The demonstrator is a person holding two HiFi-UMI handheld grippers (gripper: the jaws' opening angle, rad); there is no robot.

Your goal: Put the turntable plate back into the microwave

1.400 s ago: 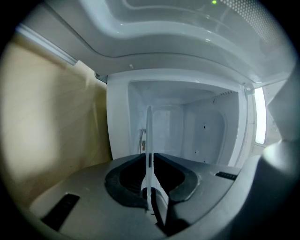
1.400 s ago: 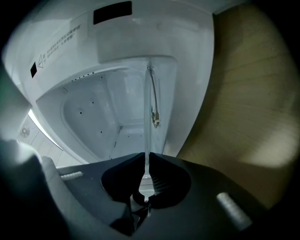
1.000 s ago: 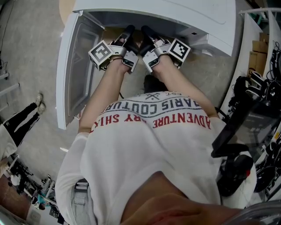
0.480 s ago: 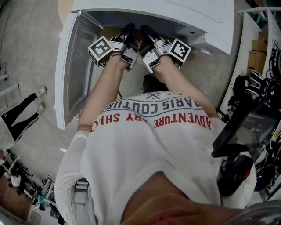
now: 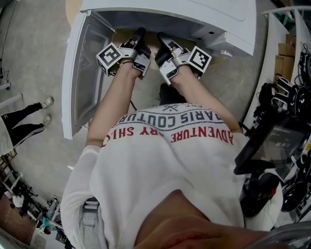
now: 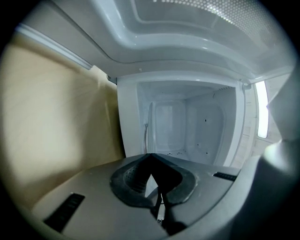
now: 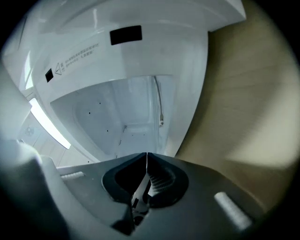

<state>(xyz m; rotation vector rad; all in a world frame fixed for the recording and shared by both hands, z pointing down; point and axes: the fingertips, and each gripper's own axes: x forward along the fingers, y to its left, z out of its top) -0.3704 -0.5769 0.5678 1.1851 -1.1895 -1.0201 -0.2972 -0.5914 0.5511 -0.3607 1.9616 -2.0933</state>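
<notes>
Jaws of the left gripper (image 6: 150, 155), just now closing, are clenched on nothing, as are those of the right gripper (image 7: 146, 154). What is judged the plate (image 6: 149, 126) is seen edge-on, straight ahead inside the microwave (image 6: 201, 122).

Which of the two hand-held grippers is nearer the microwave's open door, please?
The left hand-held gripper: in the head view it is next to the open door, with the right hand-held gripper on its far side.

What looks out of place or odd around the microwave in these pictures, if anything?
Nothing looks spilled or damaged. One oddity: no turntable plate shows in any view, and both the left gripper and the right gripper are shut on nothing before the microwave, whose door stands open.
</notes>
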